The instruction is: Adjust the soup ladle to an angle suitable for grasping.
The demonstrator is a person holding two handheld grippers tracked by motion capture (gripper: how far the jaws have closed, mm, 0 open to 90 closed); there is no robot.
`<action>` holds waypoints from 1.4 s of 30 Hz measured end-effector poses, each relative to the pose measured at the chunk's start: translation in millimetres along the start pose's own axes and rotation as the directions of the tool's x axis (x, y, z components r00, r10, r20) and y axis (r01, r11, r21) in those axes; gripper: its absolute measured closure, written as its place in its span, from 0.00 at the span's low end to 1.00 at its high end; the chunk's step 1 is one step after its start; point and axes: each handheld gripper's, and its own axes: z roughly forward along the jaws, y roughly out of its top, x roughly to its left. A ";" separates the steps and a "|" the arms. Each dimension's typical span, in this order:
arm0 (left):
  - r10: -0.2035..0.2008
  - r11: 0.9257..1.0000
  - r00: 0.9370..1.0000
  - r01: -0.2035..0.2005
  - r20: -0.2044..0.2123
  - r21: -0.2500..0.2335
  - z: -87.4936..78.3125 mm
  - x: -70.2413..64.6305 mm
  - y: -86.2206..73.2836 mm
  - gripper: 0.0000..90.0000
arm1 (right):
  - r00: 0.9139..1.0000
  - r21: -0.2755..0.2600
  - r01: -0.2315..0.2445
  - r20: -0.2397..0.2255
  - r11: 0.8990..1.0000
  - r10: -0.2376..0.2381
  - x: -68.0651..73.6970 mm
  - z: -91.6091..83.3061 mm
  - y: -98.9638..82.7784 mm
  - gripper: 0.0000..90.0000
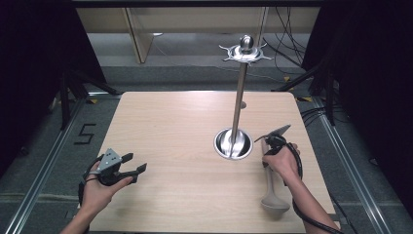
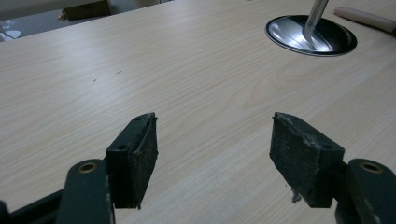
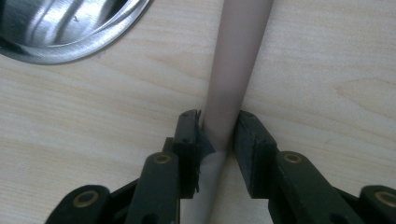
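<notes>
A beige ladle (image 1: 270, 173) lies on the wooden table (image 1: 170, 122) at the right, its bowl toward the front edge. My right gripper (image 1: 269, 148) points down onto its handle; in the right gripper view the gripper (image 3: 219, 133) has both pads against the handle (image 3: 238, 56), shut on it. The ladle still rests on the table. At the front left, my left gripper (image 1: 136, 163) is held low over the wood, open with nothing between its pads (image 2: 217, 144).
A steel stand (image 1: 239, 97) with a round dish base (image 1: 234, 144) (image 2: 310, 35) (image 3: 70, 28) rises just left of the ladle, topped by a ring of hooks (image 1: 246, 51). Black curtains, cables and floor rails surround the table.
</notes>
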 end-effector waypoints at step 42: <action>-0.017 0.999 1.000 0.017 0.017 -0.046 -3.0 -4.1 11.1 0.35 | 0.841 -0.808 0.078 -0.261 0.584 -0.474 -39.4 -97.7 -129.3 0.85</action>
